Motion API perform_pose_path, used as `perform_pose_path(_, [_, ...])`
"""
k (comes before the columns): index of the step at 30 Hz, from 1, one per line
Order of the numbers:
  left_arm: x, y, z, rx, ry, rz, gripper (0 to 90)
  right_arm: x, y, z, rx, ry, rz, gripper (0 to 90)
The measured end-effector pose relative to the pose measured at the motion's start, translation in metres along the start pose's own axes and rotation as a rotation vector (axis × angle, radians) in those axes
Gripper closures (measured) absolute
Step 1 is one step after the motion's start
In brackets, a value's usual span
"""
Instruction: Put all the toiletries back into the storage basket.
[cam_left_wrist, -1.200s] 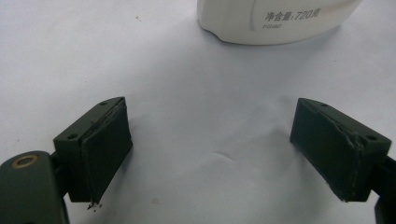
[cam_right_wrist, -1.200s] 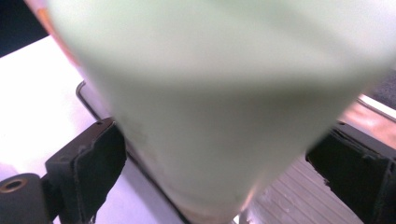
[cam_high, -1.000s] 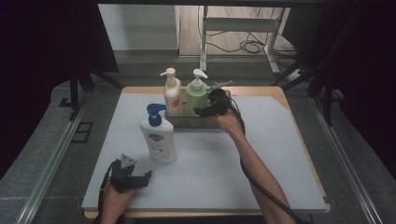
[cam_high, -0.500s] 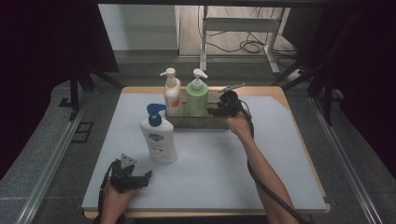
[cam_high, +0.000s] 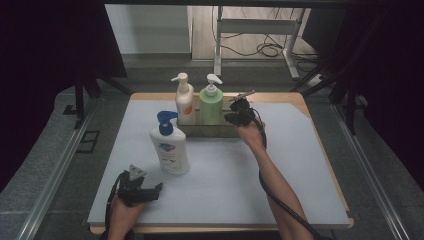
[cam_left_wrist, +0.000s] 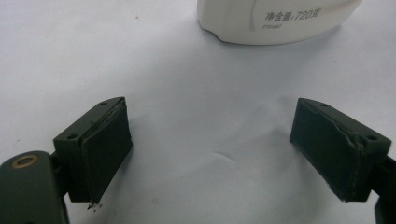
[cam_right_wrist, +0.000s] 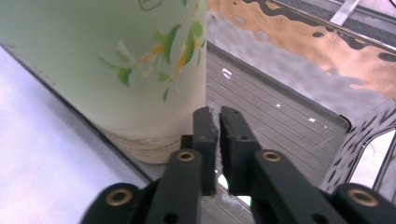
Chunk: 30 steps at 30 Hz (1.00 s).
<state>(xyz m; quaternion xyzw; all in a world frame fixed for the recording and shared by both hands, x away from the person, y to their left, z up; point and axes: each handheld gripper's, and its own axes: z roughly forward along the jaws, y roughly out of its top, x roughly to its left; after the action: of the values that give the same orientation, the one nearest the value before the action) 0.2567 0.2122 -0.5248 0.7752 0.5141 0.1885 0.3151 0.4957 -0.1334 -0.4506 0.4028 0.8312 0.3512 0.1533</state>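
A clear tray (cam_high: 200, 131) stands at the back middle of the white mat. It holds a cream pump bottle (cam_high: 184, 102) and a green pump bottle (cam_high: 211, 105). My right gripper (cam_high: 234, 116) is at the tray's right front corner. Its jaws have just been closing and now stand shut on the tray's thin wall. In the right gripper view the right gripper (cam_right_wrist: 218, 122) sits beside the green bottle (cam_right_wrist: 102, 70), over the tray's ribbed floor (cam_right_wrist: 280, 116). A white bottle with a blue pump (cam_high: 170, 150) stands alone on the mat. My left gripper (cam_high: 150, 188) rests open near it; the open left gripper (cam_left_wrist: 210, 149) holds nothing, with the white bottle (cam_left_wrist: 275, 18) ahead.
The mat (cam_high: 300, 165) lies on a wooden table (cam_high: 300, 97) with bare room to the right and front. Metal rails (cam_high: 55, 175) run along both sides of the table. A table frame (cam_high: 260, 30) and cables (cam_high: 265, 50) lie on the floor beyond.
My right gripper has shifted right from the green bottle to the tray's right front corner. The left gripper and all three bottles have kept still.
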Motion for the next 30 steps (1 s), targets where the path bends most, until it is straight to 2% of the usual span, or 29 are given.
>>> perform_pose_path(5, [0.0, 0.0, 0.0, 0.0, 0.0, 0.0, 11.8, 0.0, 0.003, 0.005, 0.013, -0.02, 0.023, 89.7])
perform_pose_path(15, [0.0, 0.0, 0.0, 0.0, 0.0, 0.0, 11.8, 0.006, 0.005, 0.014, 0.032, 0.01, 0.04, 89.9])
perform_pose_path(27, [0.0, 0.0, 0.0, 0.001, 0.0, 0.001, 11.8, 0.019, 0.011, 0.02, 0.037, 0.034, 0.009, 89.8])
perform_pose_path(30, [0.0, 0.0, 0.0, 0.001, 0.0, 0.001, 11.8, 0.024, 0.013, 0.021, 0.039, 0.016, -0.003, 89.8])
